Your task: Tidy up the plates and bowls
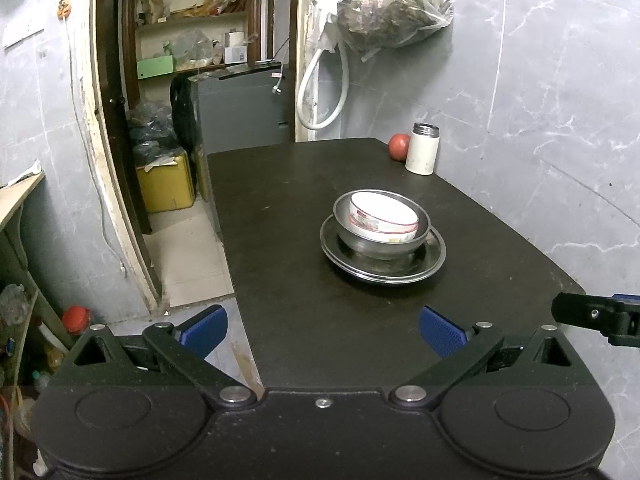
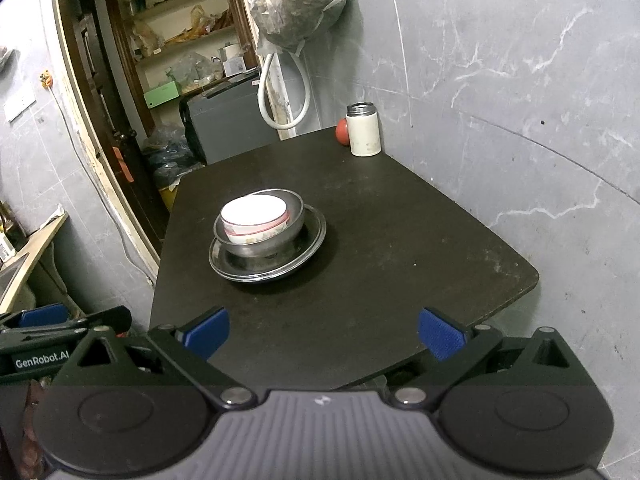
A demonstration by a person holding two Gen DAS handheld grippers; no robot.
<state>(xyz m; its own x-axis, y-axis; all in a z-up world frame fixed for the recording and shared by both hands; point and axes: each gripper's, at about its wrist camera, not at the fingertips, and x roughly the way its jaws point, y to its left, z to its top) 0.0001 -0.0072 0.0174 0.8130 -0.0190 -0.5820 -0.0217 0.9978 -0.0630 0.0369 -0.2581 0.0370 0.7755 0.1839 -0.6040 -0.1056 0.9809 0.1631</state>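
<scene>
We held both grippers back at the near edge of the dark table (image 1: 288, 184), jaws spread wide and empty; the white bowl (image 1: 384, 216) sat nested in a steel bowl (image 1: 360, 236) on stacked plates (image 1: 424, 264), ahead-right of the left gripper (image 1: 323, 330), ahead-left of the right gripper (image 2: 323, 330), neither clearly nearer, we judged

Red fruit (image 2: 342, 131) half hidden behind white jar (image 2: 363, 130), shelf clutter (image 1: 192, 46) indistinct
</scene>
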